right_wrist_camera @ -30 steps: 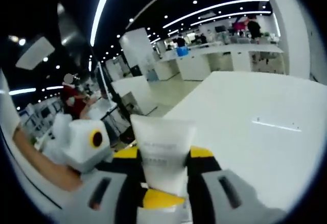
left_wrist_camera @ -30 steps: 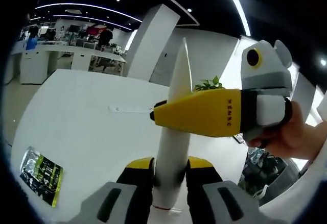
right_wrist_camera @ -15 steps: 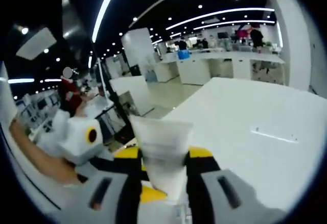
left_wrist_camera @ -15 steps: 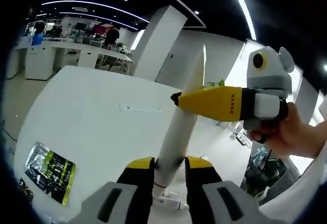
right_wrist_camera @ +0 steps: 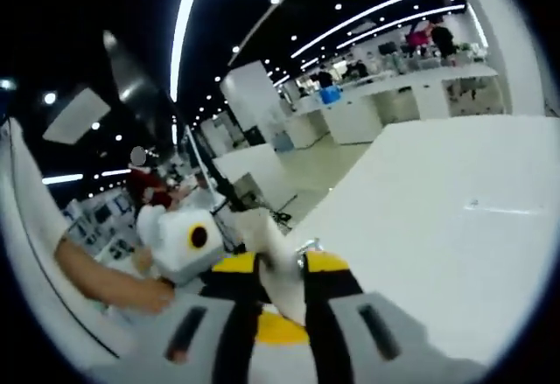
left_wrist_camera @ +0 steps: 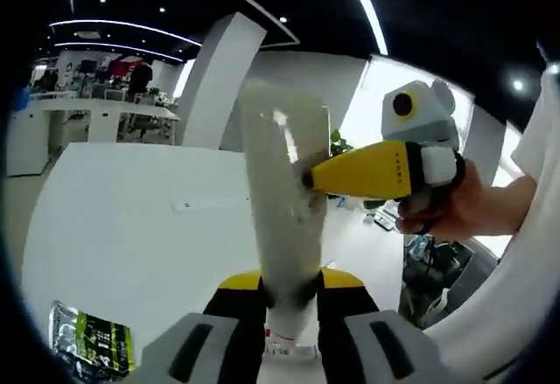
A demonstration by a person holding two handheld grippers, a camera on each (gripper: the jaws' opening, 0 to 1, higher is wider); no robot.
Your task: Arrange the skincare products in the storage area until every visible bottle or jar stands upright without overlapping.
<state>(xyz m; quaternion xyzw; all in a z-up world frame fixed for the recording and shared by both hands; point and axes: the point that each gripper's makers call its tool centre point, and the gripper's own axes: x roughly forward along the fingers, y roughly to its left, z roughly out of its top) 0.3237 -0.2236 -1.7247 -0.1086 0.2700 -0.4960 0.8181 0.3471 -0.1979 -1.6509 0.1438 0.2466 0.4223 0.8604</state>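
1. Skincare tube (left_wrist_camera: pixel 284 200), white and blurred, is up in the air above the white table (left_wrist_camera: pixel 122 218), not standing in any storage spot yet. I have it pinched from both ends.
2. My left gripper (left_wrist_camera: pixel 289 292) is clamped on the tube's lower, capped end; the tube rises from between its yellow-tipped jaws.
3. My right gripper (left_wrist_camera: pixel 308 178) reaches in from the side, its yellow jaws meeting the tube's upper body. In the right gripper view, that gripper (right_wrist_camera: pixel 280 270) is closed on the tube's flat edge (right_wrist_camera: pixel 278 261).
4. Risk, as I judge it: two grips pulling unevenly could twist or squeeze the soft tube, or it could slip out when one side lets go.
5. A green-and-yellow sachet (left_wrist_camera: pixel 87 340) lies on the table near my left gripper; setting the tube down on it would cause overlap.
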